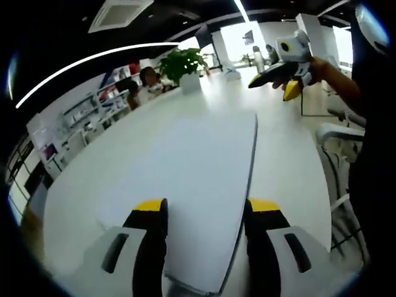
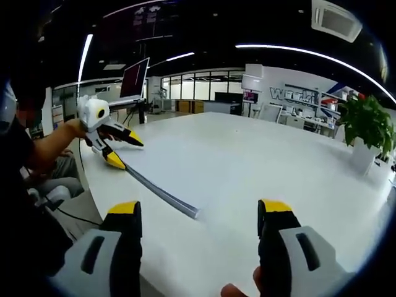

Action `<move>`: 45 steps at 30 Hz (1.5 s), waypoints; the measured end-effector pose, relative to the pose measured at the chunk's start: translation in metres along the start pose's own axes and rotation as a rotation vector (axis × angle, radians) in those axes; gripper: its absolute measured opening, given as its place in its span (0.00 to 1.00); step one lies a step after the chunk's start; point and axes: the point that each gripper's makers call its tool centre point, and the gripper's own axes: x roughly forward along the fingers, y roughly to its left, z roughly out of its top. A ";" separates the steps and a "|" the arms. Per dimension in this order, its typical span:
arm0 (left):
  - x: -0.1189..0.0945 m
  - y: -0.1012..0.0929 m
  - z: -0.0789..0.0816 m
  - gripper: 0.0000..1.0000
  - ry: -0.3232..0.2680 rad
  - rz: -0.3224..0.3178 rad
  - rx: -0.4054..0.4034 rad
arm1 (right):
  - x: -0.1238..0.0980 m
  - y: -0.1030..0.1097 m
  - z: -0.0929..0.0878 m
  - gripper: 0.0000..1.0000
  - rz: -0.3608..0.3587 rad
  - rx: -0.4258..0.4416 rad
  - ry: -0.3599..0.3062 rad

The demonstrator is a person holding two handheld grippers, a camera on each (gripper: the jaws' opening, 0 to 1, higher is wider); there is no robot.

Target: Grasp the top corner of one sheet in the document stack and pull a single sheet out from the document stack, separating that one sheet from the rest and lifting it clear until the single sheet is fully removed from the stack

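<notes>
Honestly, barely started: left gripper gapes astride the document stack, right gripper spread empty, no sheet separated.

— What are the claws looking like?

— The left claw is showing two black jaws with yellow tips, each sitting in a pale grey housing with a dark slot. The right claw is looking the same: black jaws, yellow caps, grey shells.

— And from the outside?

— The right gripper view is showing the left claw with a white rounded body and black, yellow-tipped jaws.

— What is the person wearing?

— A dark top with short sleeves.
</notes>
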 end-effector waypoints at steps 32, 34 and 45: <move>0.000 -0.022 0.001 0.28 0.041 -0.001 0.078 | 0.006 0.001 -0.001 0.74 0.006 -0.010 0.022; 0.000 -0.029 0.017 0.27 -0.030 -0.048 -0.061 | 0.007 0.004 0.001 0.74 0.012 -0.021 0.019; 0.012 -0.035 0.024 0.25 -0.001 -0.035 0.028 | 0.000 0.007 0.012 0.73 0.044 -0.001 -0.022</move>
